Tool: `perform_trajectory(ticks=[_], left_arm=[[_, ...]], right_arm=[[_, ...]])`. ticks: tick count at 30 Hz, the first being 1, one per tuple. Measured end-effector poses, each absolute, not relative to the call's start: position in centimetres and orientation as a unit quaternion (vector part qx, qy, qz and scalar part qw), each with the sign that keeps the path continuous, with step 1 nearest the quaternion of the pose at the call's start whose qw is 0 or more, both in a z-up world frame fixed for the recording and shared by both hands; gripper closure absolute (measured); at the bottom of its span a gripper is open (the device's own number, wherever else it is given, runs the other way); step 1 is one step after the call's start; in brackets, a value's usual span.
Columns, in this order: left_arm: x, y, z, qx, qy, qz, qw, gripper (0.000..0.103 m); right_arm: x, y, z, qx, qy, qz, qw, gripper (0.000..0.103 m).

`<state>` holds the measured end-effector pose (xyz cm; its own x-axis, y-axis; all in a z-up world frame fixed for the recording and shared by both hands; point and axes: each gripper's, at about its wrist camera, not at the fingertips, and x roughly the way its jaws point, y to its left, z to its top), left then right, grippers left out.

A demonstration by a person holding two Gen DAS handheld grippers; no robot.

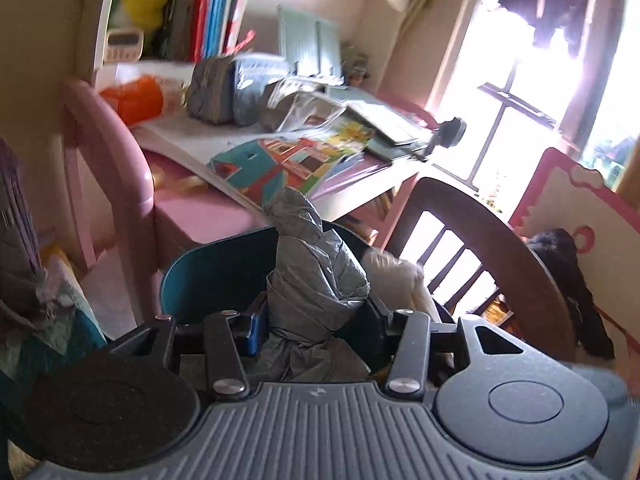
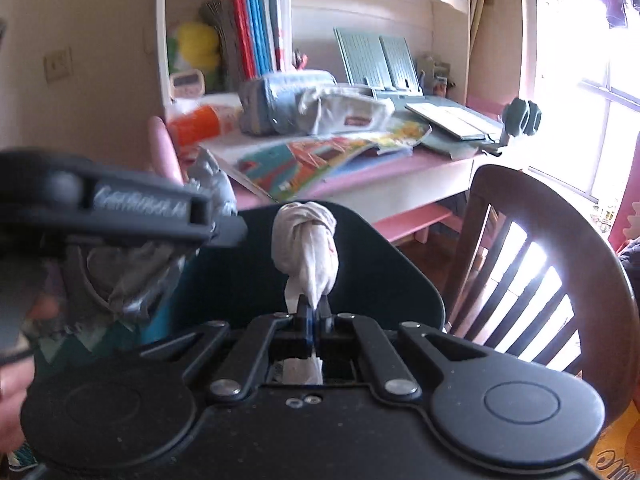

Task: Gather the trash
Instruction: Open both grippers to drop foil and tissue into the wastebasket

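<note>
Your left gripper point(image 1: 316, 320) grasps a crumpled grey plastic bag point(image 1: 312, 276) that stands up between its fingers. Only the right wrist view shows your right gripper point(image 2: 314, 312) clenched tight on a knotted white bag point(image 2: 306, 240); there the left one sits at the left with its grey bag. Both hang above a dark blue bin point(image 2: 380, 264). Beyond stands a cluttered pink desk point(image 2: 360, 176), a wooden chair point(image 2: 560, 232) and a bright window point(image 1: 520, 80).
</note>
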<state>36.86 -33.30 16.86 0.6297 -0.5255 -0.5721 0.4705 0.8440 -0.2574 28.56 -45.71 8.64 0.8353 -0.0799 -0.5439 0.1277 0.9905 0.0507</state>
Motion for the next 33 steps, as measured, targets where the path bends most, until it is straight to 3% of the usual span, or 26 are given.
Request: perform_trajectory(ticks=[4,13,15,19,33], left_arm=[[38.9,-35.0,15.1,-0.027,0.354,-0.270,0.895,0.056],[39.1,-36.4,11.7,0.007,0.396,-0.272,0.877,0.054],[38.3,-36.5,11.9,0.021,0.387,-0.276,0.880,0.051],[36.5,-36.4,12.8,0.035,0.364,-0.281,0.887,0.030],[31.1,-31.9,16.1,0.037,0.302,-0.278,0.911,0.023]], right_arm=[[29.6,-45.9,7.4,0.037,0.297,-0.050,0.953,0.101],[29.4,-46.5,5.9,0.045,0.314,-0.037,0.948,0.081],[29.0,-46.6,6.0,0.049,0.312,-0.034,0.948,0.077],[27.9,-46.4,6.5,0.049,0.303,-0.033,0.951,0.071],[23.7,-44.1,9.5,0.035,0.274,-0.017,0.961,0.052]])
